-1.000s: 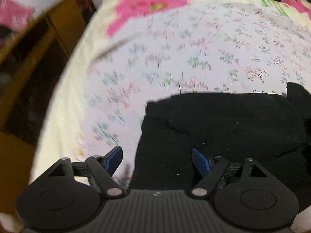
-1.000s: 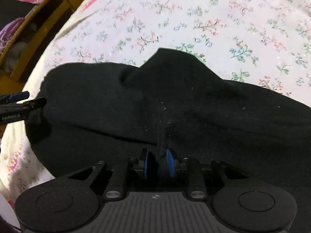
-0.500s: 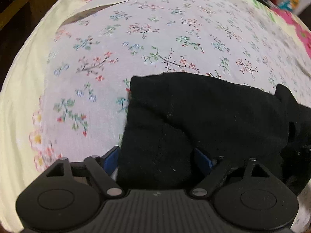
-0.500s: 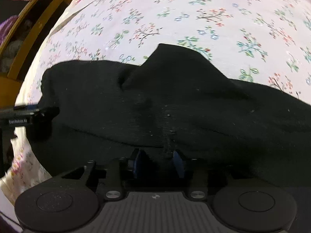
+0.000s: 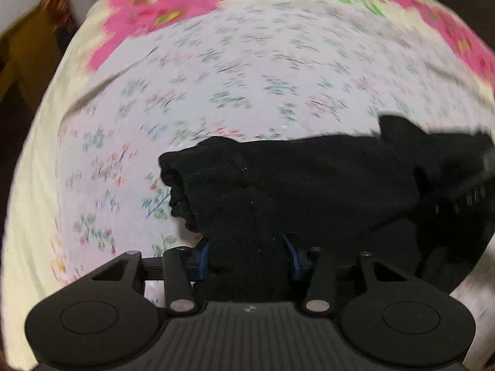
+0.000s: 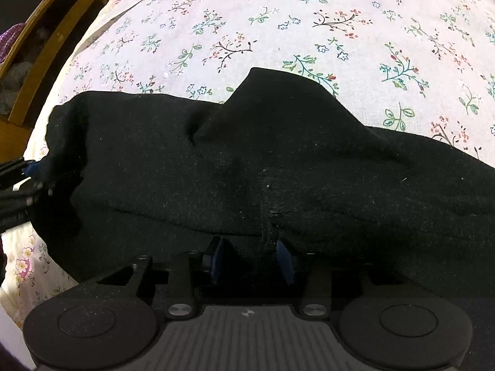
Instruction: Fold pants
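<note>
Two grippers on one garment. Left wrist view: left gripper (image 5: 247,255) has its blue pads closed onto a bunched end of the black pants (image 5: 309,185), which run ahead and to the right over the floral bedsheet (image 5: 216,77); frame blurred. Right wrist view: right gripper (image 6: 252,261) partly open, fabric of the pants (image 6: 247,154) between its pads; firm grip cannot be confirmed.

Bed with floral sheet (image 6: 355,24) fills view. Pink-flowered yellow cover (image 5: 154,6) at 11 o'clock. Wooden shelf unit (image 6: 52,34) at 10 o'clock, dim inside. Light soft, indoor.
</note>
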